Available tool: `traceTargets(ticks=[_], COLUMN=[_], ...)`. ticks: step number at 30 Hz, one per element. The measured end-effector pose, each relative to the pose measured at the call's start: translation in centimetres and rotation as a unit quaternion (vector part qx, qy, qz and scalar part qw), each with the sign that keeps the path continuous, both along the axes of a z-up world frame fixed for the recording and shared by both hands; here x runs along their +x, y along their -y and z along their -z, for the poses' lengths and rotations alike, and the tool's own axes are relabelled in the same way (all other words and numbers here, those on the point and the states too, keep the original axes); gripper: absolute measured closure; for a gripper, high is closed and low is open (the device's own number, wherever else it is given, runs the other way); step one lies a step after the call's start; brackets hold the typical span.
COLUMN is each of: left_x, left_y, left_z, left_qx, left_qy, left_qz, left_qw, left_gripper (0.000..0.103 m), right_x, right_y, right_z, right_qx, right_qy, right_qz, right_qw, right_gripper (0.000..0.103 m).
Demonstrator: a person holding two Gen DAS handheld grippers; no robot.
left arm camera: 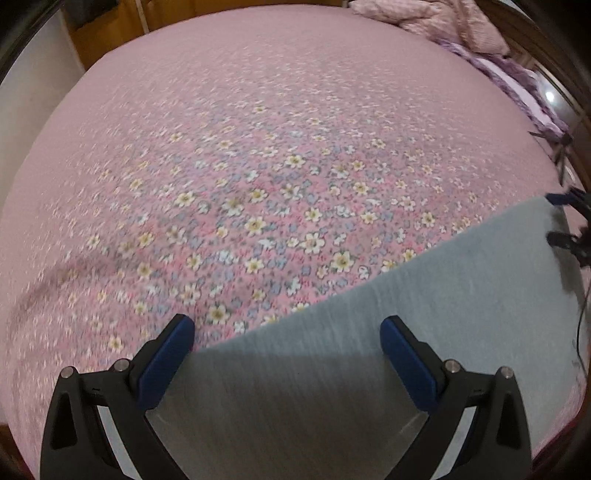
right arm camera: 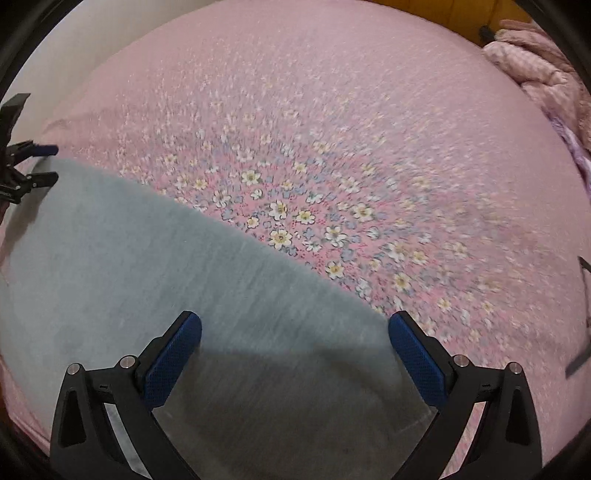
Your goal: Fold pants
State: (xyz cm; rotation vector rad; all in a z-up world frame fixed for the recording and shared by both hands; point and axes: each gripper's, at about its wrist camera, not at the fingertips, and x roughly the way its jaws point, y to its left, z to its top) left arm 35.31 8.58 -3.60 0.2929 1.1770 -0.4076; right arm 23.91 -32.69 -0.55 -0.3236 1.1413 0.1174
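Blue-padded fingers of the left gripper [left arm camera: 287, 332] are standing wide apart at the near edge of the left wrist view, released and grasping nothing. Between and below them grey pants [left arm camera: 424, 314] are lying flat on the bed [left arm camera: 258, 110], their long straight edge running from the near left up toward the far right. A pink floral bedsheet is covering the bed, and the whole view is blurring slightly. At the far right end of the grey cloth the right gripper [left arm camera: 563, 218] is showing small, its fingers parted. A crumpled pink blanket [left arm camera: 436, 22] is sitting at the far right corner.

From the right wrist view, the right gripper [right arm camera: 294, 330] is likewise spread wide, released, hovering over the grey pants [right arm camera: 129, 258], which are filling the near left part of the bed [right arm camera: 369, 92]. At the far left, the left gripper [right arm camera: 46, 164] is reaching in beside the cloth's far corner, fingers parted. The pink blanket [right arm camera: 535, 66] is lying far right.
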Motion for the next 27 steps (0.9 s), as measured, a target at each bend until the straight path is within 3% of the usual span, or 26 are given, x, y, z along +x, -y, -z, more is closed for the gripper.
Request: traceTargets(ticks=[5, 7, 8, 9, 10, 11, 12, 13, 14, 16, 19, 22, 27], left_x=[0.1, -1.9, -2.4, -3.3, -3.8, -4.2, -4.7, -5.3, -5.7, -6.4, -7.9, -10.4, -15.2], left_y=[-0.2, -0.3, -0.1, -0.1, 0.5, 1.1, 1.5, 2.0, 2.3, 2.4, 1.6, 0.4, 0.4], left_z=[0.0, 0.0, -0.1, -0.3, -0.6, -0.9, -1.2, -1.4, -1.6, -1.8, -3.1, -5.7, -10.5], left_qx=[-0.003, -0.007, -0.012, -0.016, -0.020, -0.024, -0.024, -0.023, -0.024, -0.023, -0.044, -0.074, -0.084], left_qy=[0.012, 0.014, 0.014, 0.013, 0.014, 0.013, 0.014, 0.014, 0.013, 0.020, 0.038, 0.056, 0.097], left_qz=[-0.006, -0.012, -0.011, -0.008, -0.003, 0.001, 0.003, 0.004, 0.002, -0.011, -0.026, -0.043, -0.051], left_qw=[0.9999, 0.9998, 0.9998, 0.9997, 0.9997, 0.9996, 0.9996, 0.9996, 0.9996, 0.9995, 0.9980, 0.9948, 0.9904], left_gripper=[0.001, 0.005, 0.014, 0.028, 0.038, 0.060, 0.079, 0.088, 0.095, 0.097, 0.098, 0.098, 0.098], right_x=[0.9, 1.2, 1.2, 1.2, 1.0, 0.7, 0.5, 0.3, 0.1, -0.6, -2.6, -5.2, -9.9], right_y=[0.9, 0.9, 0.7, 0.3, 0.0, -0.3, -0.4, -0.4, -0.6, -1.4, -2.1, -2.4, -3.6], right_z=[0.0, -0.2, -0.3, -0.5, -0.9, -1.3, -1.8, -1.9, -2.1, -2.5, -4.0, -6.3, -9.4], right_qx=[0.017, 0.010, 0.011, 0.011, 0.014, 0.020, 0.037, 0.048, 0.043, 0.022, 0.029, 0.038, 0.047], right_qy=[-0.010, -0.012, -0.011, -0.009, -0.003, 0.003, 0.001, -0.005, 0.000, 0.017, 0.042, 0.072, 0.106], right_qz=[-0.006, -0.007, -0.011, -0.018, -0.025, -0.028, -0.031, -0.029, -0.027, -0.038, -0.042, -0.048, -0.057], right_qw=[1.000, 1.000, 1.000, 1.000, 1.000, 0.999, 0.999, 0.998, 0.999, 0.999, 0.998, 0.996, 0.992], right_gripper=[0.000, 0.001, 0.003, 0.013, 0.036, 0.051, 0.088, 0.096, 0.096, 0.096, 0.097, 0.097, 0.097])
